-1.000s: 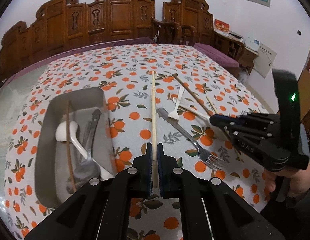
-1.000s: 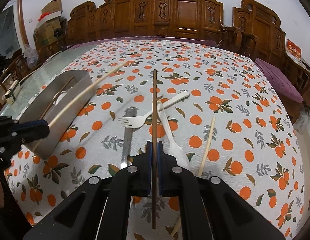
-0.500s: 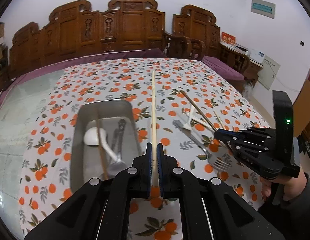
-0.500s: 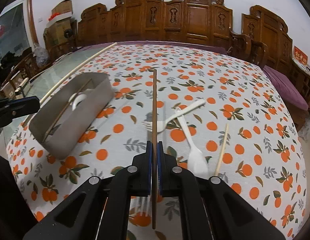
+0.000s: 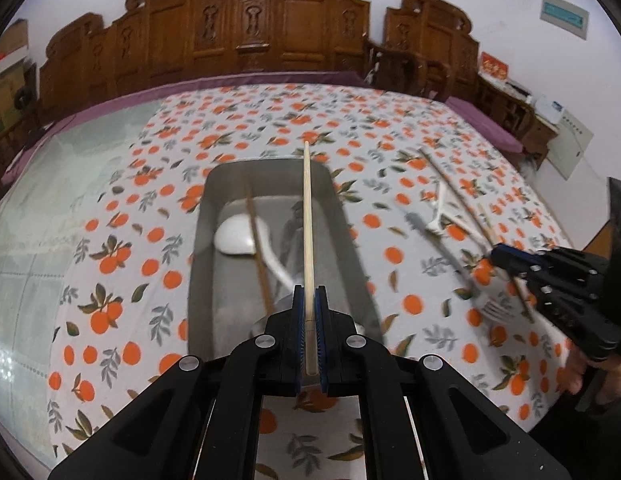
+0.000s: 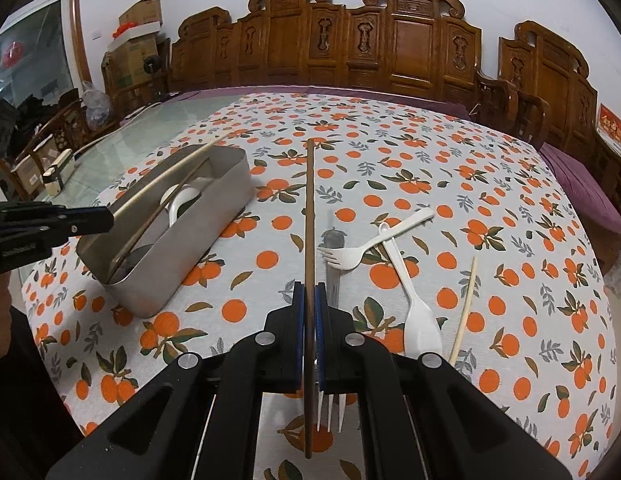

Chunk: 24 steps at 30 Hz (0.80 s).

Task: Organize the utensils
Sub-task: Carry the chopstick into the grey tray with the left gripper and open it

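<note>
Left gripper [image 5: 309,300] moved over metal tray [image 5: 352,248], fingers clamping pale chopstick [image 5: 307,220]; right gripper [image 6: 309,296] fingers clamp dark chopstick [image 6: 309,208].

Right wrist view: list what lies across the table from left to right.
Left tongs → metal tray → dark chopstick held in the right tongs → white fork → white spoon → pale chopstick.
</note>
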{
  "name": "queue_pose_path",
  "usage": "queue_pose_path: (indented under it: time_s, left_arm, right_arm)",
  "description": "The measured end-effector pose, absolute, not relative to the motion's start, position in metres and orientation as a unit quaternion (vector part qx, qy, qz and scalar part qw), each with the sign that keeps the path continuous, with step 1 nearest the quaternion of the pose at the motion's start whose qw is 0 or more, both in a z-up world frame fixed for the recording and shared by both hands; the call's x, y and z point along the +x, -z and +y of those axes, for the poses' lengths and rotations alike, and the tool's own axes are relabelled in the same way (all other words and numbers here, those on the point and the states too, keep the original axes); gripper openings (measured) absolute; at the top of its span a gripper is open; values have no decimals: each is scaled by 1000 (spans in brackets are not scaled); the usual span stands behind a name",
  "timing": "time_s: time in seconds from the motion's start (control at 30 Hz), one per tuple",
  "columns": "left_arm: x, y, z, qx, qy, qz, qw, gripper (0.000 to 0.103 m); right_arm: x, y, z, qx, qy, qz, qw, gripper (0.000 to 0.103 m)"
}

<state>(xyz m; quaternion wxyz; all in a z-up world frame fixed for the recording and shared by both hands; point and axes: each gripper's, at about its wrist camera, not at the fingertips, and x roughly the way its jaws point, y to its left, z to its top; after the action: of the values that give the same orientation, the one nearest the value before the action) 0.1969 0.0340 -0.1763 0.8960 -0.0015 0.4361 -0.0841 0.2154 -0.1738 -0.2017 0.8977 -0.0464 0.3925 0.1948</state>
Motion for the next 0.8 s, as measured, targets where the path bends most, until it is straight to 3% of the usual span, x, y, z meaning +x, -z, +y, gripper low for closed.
queue_pose_path:
  time_s: [0.8]
  left_arm:
    - [214,189,47,-3,72,460,885,5]
  right_arm:
    - [203,186,-148,-42,-227,383,894,6]
